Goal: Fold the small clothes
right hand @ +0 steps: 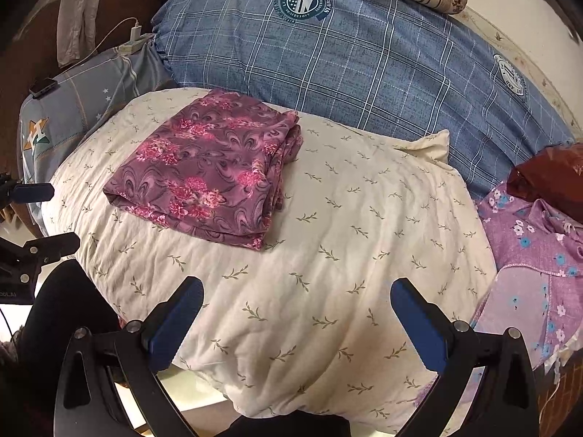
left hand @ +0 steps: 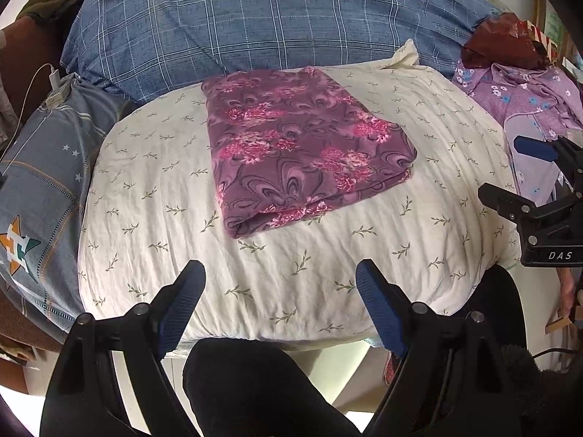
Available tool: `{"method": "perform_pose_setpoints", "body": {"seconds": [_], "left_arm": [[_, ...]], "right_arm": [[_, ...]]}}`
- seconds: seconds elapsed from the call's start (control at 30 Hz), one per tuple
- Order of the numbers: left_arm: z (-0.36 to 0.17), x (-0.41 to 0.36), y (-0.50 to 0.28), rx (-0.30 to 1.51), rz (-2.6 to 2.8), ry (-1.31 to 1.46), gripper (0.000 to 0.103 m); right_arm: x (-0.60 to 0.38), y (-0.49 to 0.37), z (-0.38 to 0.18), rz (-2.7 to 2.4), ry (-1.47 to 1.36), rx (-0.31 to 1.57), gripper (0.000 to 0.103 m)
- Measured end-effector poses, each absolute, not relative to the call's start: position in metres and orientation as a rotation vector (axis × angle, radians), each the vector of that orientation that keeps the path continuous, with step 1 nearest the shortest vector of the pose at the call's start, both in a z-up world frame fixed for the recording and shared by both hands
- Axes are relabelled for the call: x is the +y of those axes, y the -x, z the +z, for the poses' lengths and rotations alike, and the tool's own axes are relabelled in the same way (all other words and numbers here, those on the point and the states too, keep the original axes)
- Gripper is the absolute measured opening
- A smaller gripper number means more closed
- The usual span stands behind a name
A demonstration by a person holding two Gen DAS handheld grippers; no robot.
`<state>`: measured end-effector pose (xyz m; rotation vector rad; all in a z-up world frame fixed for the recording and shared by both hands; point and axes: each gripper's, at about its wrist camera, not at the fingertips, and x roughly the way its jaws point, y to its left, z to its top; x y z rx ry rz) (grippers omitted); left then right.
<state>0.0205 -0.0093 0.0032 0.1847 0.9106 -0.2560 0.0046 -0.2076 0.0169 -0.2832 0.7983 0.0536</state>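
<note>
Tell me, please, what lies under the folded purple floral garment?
The folded purple floral garment rests on a cream leaf-print quilt. The quilt beneath the garment is covered, so anything between them cannot be seen.

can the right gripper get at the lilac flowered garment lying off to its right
Probably yes. The right gripper has open, empty jaws, and the lilac flowered garment lies uncovered beside the cream pillow, with nothing between them.

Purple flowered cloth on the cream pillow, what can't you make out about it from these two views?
- Folded purple cloth: garment type and inner layers hidden by its own top layer, both views.
- Lilac flowered garment: cut off by the right edge, both views.
- Cream pillow: near edge hidden behind the right gripper, right wrist view.
</note>
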Motion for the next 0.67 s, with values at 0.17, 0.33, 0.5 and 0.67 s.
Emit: {"method": "perform_pose_setpoints", "body": {"seconds": [0.17,0.33,0.5,0.67], "left_arm": [[0.0092,-0.0159,-0.0211,0.881,-0.255,-0.204,0.085],[0.0103,-0.0182,-0.0247,0.878,-0.237,-0.214,0.085],[0.0055,-0.0174,-0.0261,0.888,-0.217,-0.222,0.085],[0.0021,-0.0183,-0.0239,0.895,-0.207,-0.23,0.085]], "right_arm": [[-0.2083,-0.0076,0.0127,0.05,0.277,0.811,0.103],[-0.2081,-0.0094,0.0107,0.049,0.289,0.817,0.103],[-0.2086,-0.0099,0.0098,0.046,0.295,0.816,0.103],[-0.2104,-0.0094,0.0094,0.046,0.294,0.818,0.103]]}}
